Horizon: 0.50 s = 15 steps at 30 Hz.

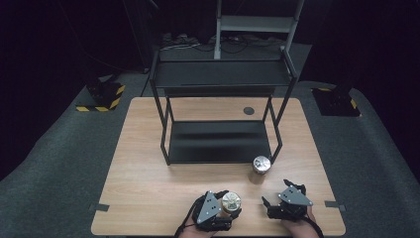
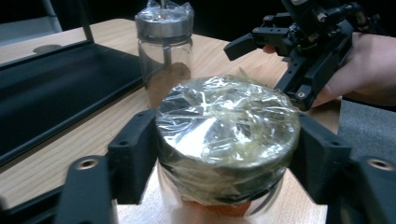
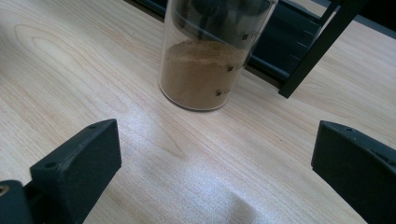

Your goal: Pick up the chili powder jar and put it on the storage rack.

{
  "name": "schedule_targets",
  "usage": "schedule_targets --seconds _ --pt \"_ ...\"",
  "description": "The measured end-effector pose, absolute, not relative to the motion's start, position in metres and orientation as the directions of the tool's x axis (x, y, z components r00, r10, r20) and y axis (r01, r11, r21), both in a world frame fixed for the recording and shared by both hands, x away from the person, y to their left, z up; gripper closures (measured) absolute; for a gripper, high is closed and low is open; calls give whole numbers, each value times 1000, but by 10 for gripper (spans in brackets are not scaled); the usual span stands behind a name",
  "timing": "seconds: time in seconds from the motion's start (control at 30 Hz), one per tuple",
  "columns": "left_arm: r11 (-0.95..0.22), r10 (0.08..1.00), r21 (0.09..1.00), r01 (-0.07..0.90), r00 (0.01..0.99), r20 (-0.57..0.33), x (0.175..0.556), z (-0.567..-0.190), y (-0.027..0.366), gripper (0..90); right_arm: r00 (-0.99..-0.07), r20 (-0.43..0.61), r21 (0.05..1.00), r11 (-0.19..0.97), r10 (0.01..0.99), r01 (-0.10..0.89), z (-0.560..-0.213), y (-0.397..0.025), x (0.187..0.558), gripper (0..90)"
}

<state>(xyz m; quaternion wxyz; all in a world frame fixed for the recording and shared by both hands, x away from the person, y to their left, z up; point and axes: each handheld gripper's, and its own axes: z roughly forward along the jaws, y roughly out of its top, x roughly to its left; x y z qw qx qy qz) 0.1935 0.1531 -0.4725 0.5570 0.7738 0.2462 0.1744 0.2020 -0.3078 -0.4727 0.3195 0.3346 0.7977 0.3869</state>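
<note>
A glass jar (image 1: 231, 201) with a foil-and-film-wrapped lid (image 2: 226, 135) stands near the table's front edge. My left gripper (image 1: 225, 204) is shut on it, a black jaw pressed to each side of the lid. A second jar (image 1: 261, 166) holding brown powder (image 3: 203, 74) stands by the rack's front right leg, and in the left gripper view this second jar (image 2: 164, 46) is behind the held one. My right gripper (image 1: 275, 194) sits at the front right, open, with bare wood between its jaws (image 3: 219, 158); it also shows from the left gripper's side (image 2: 266, 70), held by a hand.
A black two-tier metal rack (image 1: 220, 144) stands mid-table, its lower shelf (image 2: 51, 88) flat on the wood. A thin rack leg (image 3: 317, 51) rises just right of the powder jar. The wooden table (image 1: 148, 188) has a round grommet (image 1: 248, 110) at the back.
</note>
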Motion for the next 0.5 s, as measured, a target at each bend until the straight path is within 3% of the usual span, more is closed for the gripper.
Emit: schedule_targets --seconds 0.5 --pt "-260 582 947 188 813 -2 193 -469 155 331 -572 -251 830 478 781 287 -473 -308 202 4"
